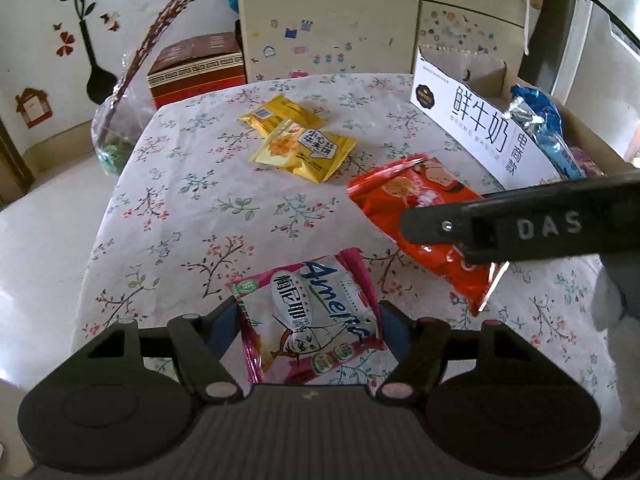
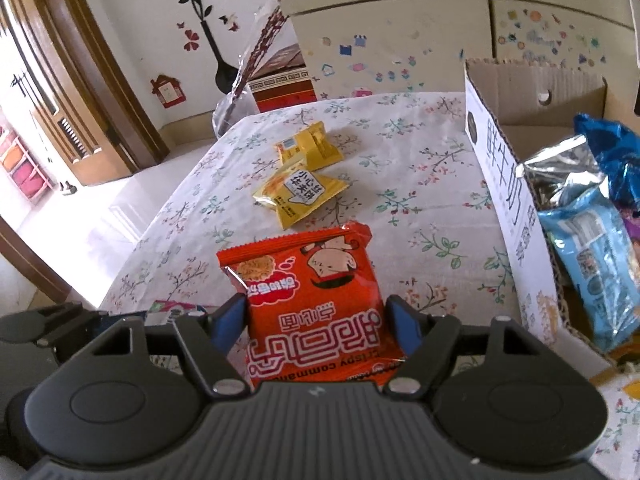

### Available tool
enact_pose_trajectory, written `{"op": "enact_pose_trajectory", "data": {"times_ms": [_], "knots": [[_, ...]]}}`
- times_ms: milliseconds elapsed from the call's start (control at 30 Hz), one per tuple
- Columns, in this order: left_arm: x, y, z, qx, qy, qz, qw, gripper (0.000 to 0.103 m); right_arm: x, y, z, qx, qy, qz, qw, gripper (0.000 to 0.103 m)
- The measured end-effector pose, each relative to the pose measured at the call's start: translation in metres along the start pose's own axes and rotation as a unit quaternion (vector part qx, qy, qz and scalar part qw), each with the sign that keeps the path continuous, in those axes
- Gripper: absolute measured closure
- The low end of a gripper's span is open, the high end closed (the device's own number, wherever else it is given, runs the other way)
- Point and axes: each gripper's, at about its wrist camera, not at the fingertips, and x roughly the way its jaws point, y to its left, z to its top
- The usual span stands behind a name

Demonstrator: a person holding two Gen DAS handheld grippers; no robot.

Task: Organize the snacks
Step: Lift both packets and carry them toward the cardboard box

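Observation:
A pink and white snack packet [image 1: 310, 316] lies between the fingers of my left gripper [image 1: 308, 316], which are closed against its sides. An orange-red snack packet [image 2: 308, 304] sits between the fingers of my right gripper [image 2: 316, 316], which grip its sides; it also shows in the left wrist view [image 1: 424, 220] under the right gripper's finger [image 1: 500, 220]. Two yellow packets [image 1: 296, 140] [image 2: 304, 176] lie farther back on the floral tablecloth [image 1: 208, 208]. A cardboard box [image 2: 508, 184] at the right holds blue and silver packets [image 2: 592, 248].
A glass vase with red twigs [image 1: 116, 132] stands off the table's far left corner. A brown gift box [image 1: 196, 68] and a cream cabinet [image 1: 360, 32] stand behind the table. The table's left edge drops to a white floor [image 2: 112, 208].

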Motion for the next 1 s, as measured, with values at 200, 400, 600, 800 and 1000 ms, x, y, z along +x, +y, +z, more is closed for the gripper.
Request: {"op": "enact_pose_trajectory", "data": {"times_ms": [200,400,600,800,1000], "knots": [[-0.012,-0.001,-0.002,-0.026,-0.013,0.000,0.9996,0.026,-0.023,0.005,-0.001,-0.014,-0.025,-0.012,1.000,0.028],[-0.018,-0.002,-0.007,-0.062,-0.006,0.004,0.9981,0.026,-0.039,0.002,-0.007,-0.015,-0.036,-0.052,0.998,0.028],[-0.017,-0.009,-0.017,-0.063,0.014,0.004,0.9979,0.026,-0.051,0.000,-0.021,-0.012,-0.029,-0.092,0.995,0.028],[-0.024,-0.041,-0.029,-0.024,0.010,-0.010,0.9996,0.026,-0.073,-0.011,-0.042,0.046,-0.015,-0.124,0.991,0.028],[-0.031,-0.085,-0.041,0.031,-0.009,-0.019,0.9993,0.026,-0.104,-0.028,-0.063,0.088,-0.017,-0.141,0.986,0.028]]}}
